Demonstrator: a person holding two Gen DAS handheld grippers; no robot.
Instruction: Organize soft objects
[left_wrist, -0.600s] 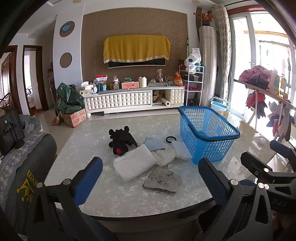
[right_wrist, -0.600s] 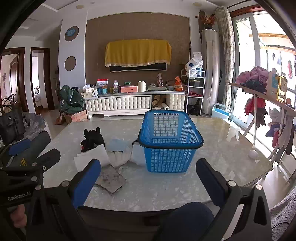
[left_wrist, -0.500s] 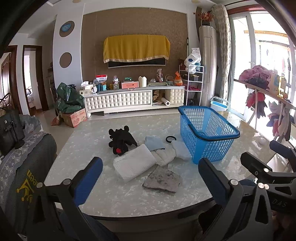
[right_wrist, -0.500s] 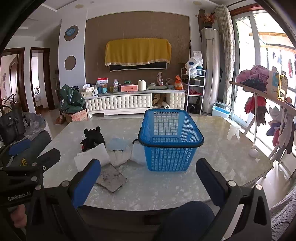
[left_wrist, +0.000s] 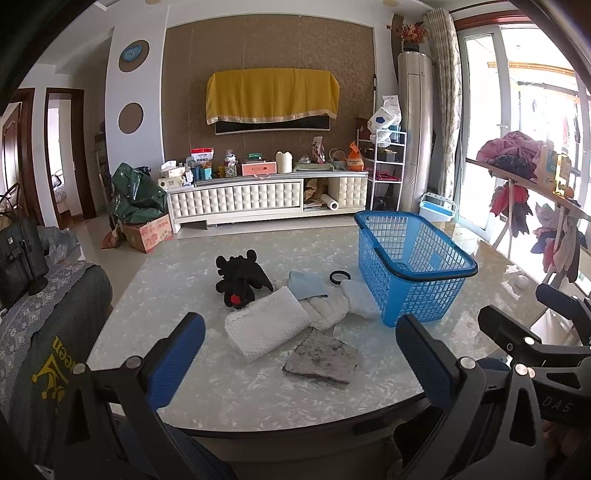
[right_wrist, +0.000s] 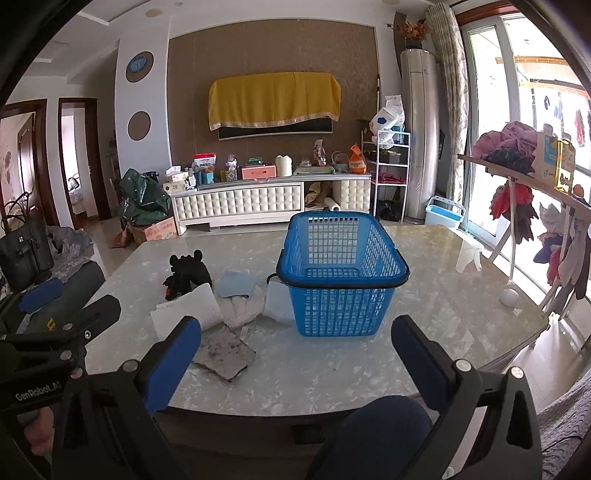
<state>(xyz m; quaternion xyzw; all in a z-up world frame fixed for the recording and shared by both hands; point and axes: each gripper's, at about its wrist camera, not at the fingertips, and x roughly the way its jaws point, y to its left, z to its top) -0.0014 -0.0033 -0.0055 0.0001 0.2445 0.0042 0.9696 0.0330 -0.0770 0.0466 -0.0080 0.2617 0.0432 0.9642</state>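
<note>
Blue basket (right_wrist: 341, 273) stands empty on the marble table (right_wrist: 443, 295), right of the soft items. Those items lie in a cluster: black plush (left_wrist: 240, 278) far left, white towel (left_wrist: 267, 323) near it, grey cloth (left_wrist: 323, 356) nearest, pale blue cloth (left_wrist: 306, 284) and fluffy white cloth (left_wrist: 330, 308) beside the basket. My left gripper (left_wrist: 299, 356) and right gripper (right_wrist: 295, 356) hover over the near table edge, jaws fully spread, holding nothing.
</note>
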